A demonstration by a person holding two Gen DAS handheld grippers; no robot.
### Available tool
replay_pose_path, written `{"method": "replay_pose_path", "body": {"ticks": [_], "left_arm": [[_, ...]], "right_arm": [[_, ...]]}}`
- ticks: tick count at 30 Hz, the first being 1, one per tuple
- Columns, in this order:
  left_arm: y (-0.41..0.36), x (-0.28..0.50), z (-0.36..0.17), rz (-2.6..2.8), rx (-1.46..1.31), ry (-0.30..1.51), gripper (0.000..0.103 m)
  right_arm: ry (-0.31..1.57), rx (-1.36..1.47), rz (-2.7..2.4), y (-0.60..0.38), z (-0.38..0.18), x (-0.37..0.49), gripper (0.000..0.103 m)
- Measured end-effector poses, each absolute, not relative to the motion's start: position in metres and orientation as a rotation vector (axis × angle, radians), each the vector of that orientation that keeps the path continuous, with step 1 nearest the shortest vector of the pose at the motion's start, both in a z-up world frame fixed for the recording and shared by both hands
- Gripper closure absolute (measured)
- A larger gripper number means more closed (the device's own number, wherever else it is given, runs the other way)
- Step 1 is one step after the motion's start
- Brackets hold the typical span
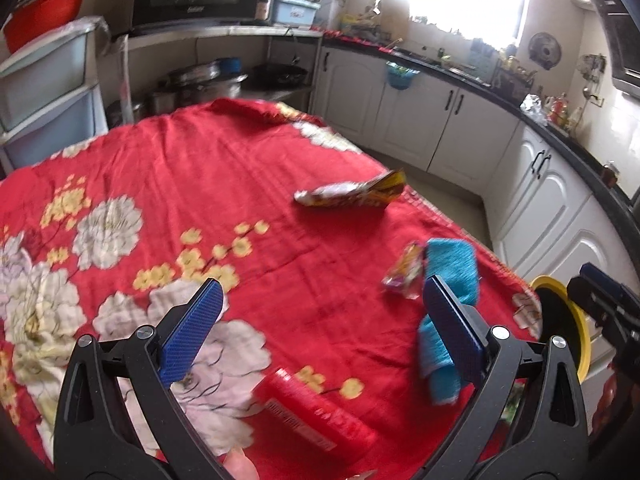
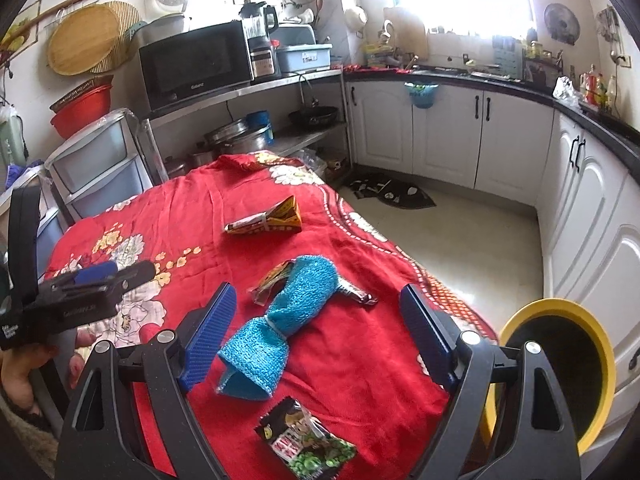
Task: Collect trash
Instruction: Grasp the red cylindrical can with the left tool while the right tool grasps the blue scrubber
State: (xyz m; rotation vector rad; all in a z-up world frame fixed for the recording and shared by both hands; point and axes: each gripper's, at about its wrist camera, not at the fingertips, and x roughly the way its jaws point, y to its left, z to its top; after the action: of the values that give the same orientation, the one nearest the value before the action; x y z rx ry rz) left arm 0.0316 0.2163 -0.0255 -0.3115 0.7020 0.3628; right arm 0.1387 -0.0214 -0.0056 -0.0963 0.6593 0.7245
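Note:
Trash lies on the red flowered tablecloth (image 2: 192, 216). A folded yellow-brown wrapper (image 2: 268, 222) (image 1: 352, 194) sits farthest off. A small colourful wrapper (image 2: 272, 280) (image 1: 404, 270) lies against a blue knitted cloth (image 2: 288, 320) (image 1: 452, 264). A silvery wrapper end (image 2: 356, 294) pokes out from under that cloth. A black-and-green snack packet (image 2: 306, 440) lies nearest in the right wrist view. A red packet (image 1: 316, 412) lies below my left gripper (image 1: 323, 284), which is open and empty. My right gripper (image 2: 318, 292) is open over the blue cloth, holding nothing.
A yellow-rimmed bin (image 2: 560, 360) (image 1: 568, 320) stands off the table's right edge. White cabinets (image 2: 452, 132) line the floor beyond. Plastic drawers (image 2: 100, 168) and a shelf with a microwave (image 2: 192, 66) stand behind the table. A hand (image 2: 24, 360) holds the left gripper (image 2: 120, 274).

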Motion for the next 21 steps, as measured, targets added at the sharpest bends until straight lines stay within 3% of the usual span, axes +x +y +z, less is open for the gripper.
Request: {"method": "replay_pose_path", "body": {"ticks": [21], "left_arm": [[0.224, 0.005, -0.084, 0.314, -0.553, 0.913, 0.013]], "right_arm": [[0.876, -0.096, 0.750, 0.035, -0.066, 0.188, 0.027]]}}
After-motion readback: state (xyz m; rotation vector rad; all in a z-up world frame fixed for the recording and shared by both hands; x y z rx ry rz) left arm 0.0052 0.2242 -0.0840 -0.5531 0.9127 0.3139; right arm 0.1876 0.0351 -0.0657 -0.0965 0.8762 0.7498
